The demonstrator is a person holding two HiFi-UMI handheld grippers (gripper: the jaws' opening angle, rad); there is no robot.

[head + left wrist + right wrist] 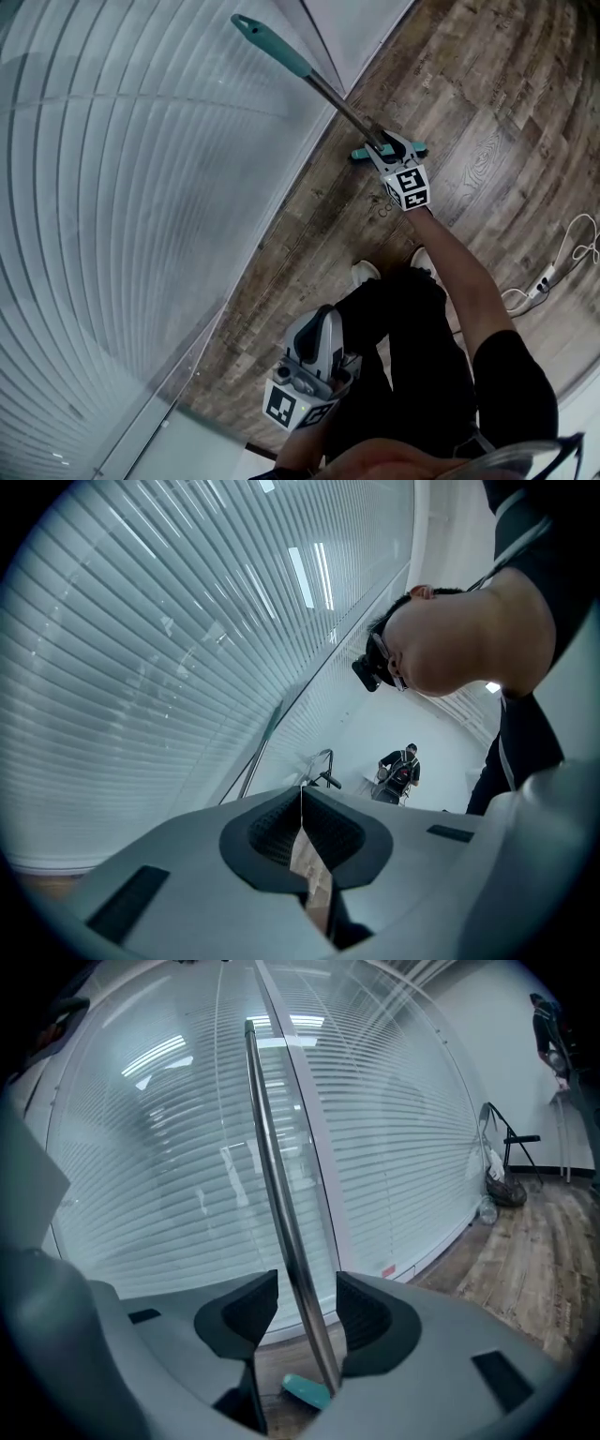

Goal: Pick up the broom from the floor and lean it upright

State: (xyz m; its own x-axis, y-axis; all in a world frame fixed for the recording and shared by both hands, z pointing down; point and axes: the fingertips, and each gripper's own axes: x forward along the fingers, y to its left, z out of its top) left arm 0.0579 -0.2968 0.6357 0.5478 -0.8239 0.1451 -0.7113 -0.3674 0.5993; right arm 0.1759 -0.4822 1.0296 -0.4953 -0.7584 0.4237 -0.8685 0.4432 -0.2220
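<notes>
The broom stands tilted upright, its teal grip (272, 45) up against the glass wall and its teal head (361, 153) on the wooden floor. My right gripper (387, 150) is low on the metal pole (281, 1204). Its jaws stand open, one on each side of the pole, with a gap at each pad, and the teal head (307, 1390) shows below them. My left gripper (322, 319) hangs close to the person's legs, away from the broom. In the left gripper view its jaws (302, 803) are shut with nothing between them.
A glass wall with white blinds (112, 187) runs along the left. A white cable and power strip (544, 277) lie on the floor at the right. A folding chair (514, 1143) and bags stand further along the wall. The person's shoes (366, 272) are near the broom head.
</notes>
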